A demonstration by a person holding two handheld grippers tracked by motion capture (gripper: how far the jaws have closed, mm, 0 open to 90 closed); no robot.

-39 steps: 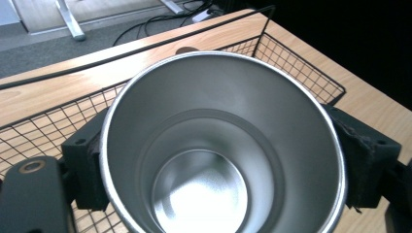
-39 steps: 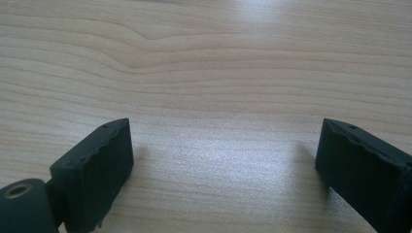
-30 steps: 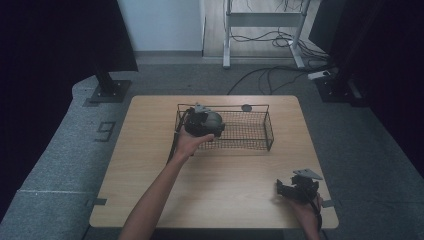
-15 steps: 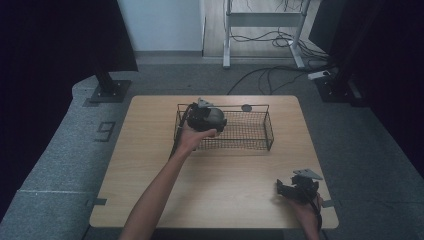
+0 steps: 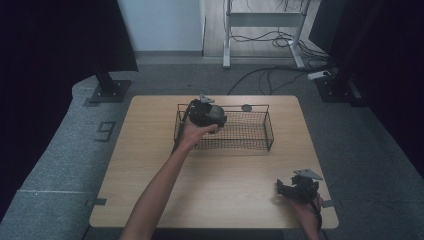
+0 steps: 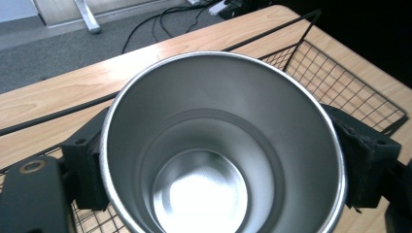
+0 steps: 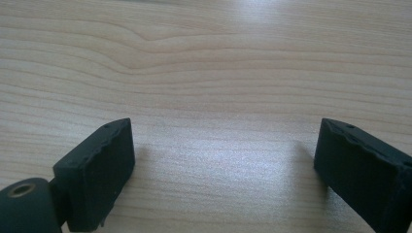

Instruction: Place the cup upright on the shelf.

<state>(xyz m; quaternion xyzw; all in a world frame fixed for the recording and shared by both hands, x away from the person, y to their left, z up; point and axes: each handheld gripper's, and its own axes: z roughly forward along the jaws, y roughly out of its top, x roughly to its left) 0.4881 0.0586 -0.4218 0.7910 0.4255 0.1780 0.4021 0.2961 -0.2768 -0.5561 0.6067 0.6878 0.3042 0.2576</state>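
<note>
Left hand-held gripper [image 5: 212, 118], clamped on steel cup [image 6: 221, 145], has shifted slightly over wire basket [image 5: 260, 131] w/ cup unreleased; right hand-held gripper [image 7: 226, 167] wide, idle.

On the wooden table [image 5: 150, 165], the left gripper [image 5: 206, 113] hangs over the nine-o'clock end of a black wire basket [image 5: 250, 131] set toward twelve o'clock, a small dark disc [image 5: 246, 107] lies just beyond the basket's far rim, and the right gripper [image 5: 298, 187] rests near the five-o'clock corner.
</note>
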